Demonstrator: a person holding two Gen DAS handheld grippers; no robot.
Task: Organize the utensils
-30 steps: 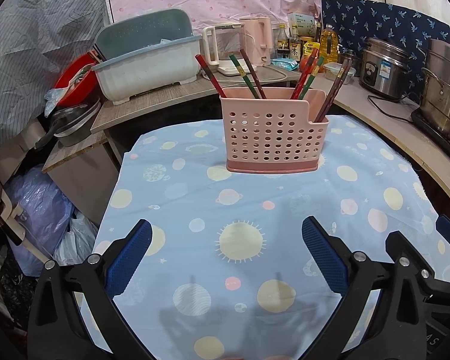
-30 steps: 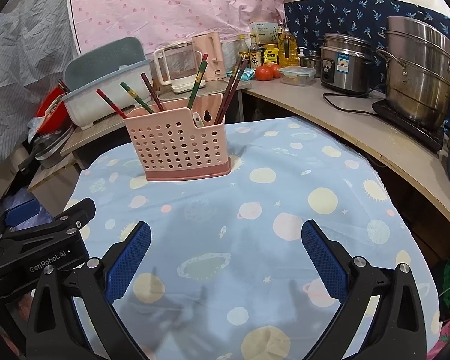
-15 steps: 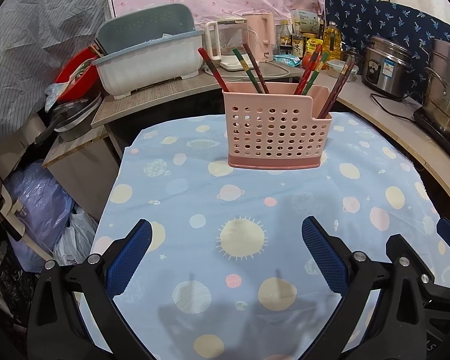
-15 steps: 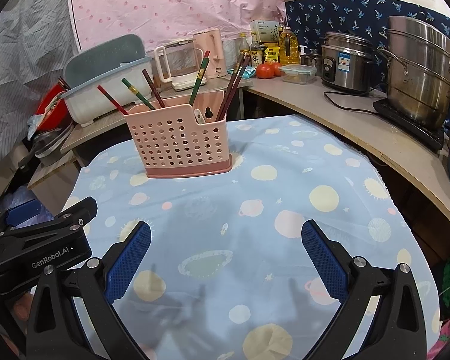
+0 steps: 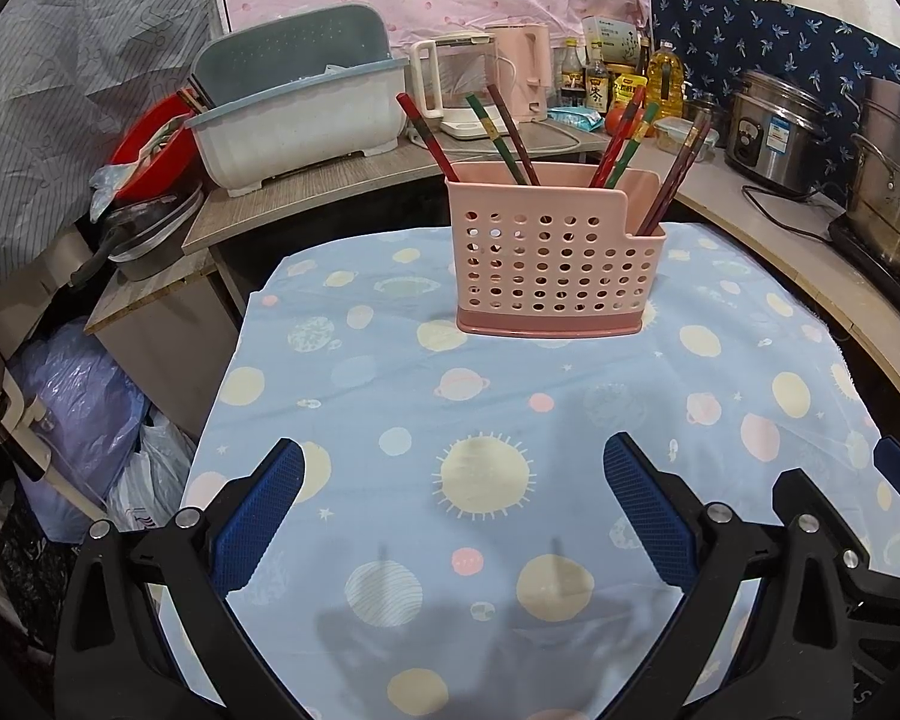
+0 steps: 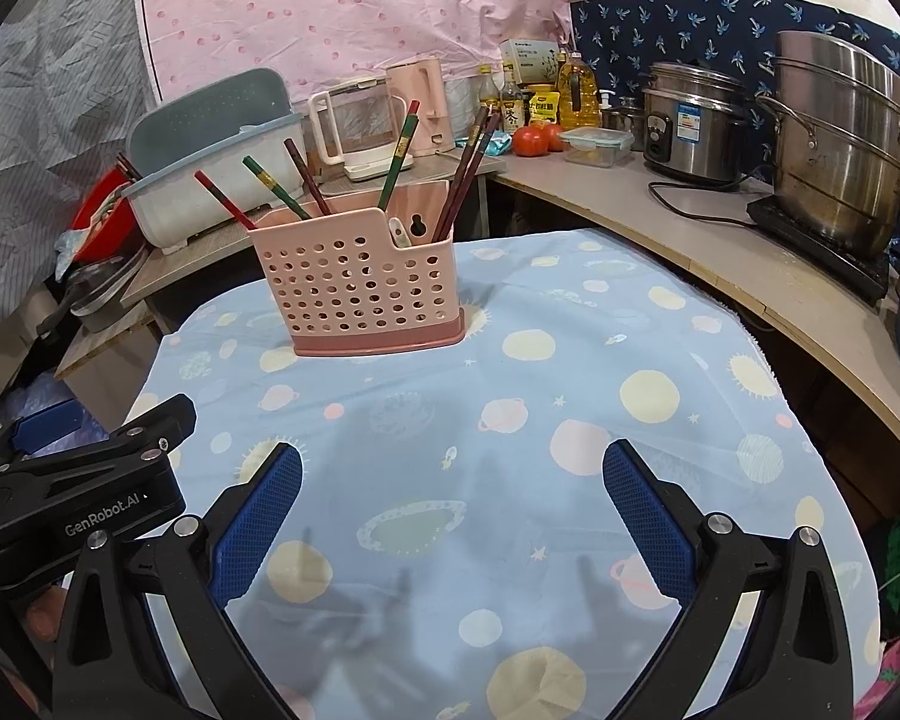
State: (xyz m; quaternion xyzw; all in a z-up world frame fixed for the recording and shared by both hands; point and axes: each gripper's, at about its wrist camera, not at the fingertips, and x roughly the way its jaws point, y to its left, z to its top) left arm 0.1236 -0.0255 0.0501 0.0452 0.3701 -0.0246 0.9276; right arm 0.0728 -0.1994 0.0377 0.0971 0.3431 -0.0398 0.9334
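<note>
A pink perforated utensil holder (image 5: 555,267) stands at the far side of the table on a blue planet-print cloth (image 5: 510,420). It also shows in the right wrist view (image 6: 360,288). Several red, green and dark chopsticks (image 5: 504,138) stand in it, leaning left and right. A white spoon handle (image 6: 397,231) pokes up in its lower right compartment. My left gripper (image 5: 453,498) is open and empty over the near cloth. My right gripper (image 6: 453,498) is open and empty too, beside the left gripper's body (image 6: 72,480).
A dish-drainer tub (image 5: 297,120) sits on a low shelf at back left. Kettles (image 5: 450,84), bottles, a rice cooker (image 5: 774,126) and steel pots (image 5: 888,192) line the curved counter at the right. Plastic bags (image 5: 90,408) lie below the table's left edge.
Both grippers have drifted slightly; the holder sits a little lower and larger in the left wrist view. Both stay open and empty.
</note>
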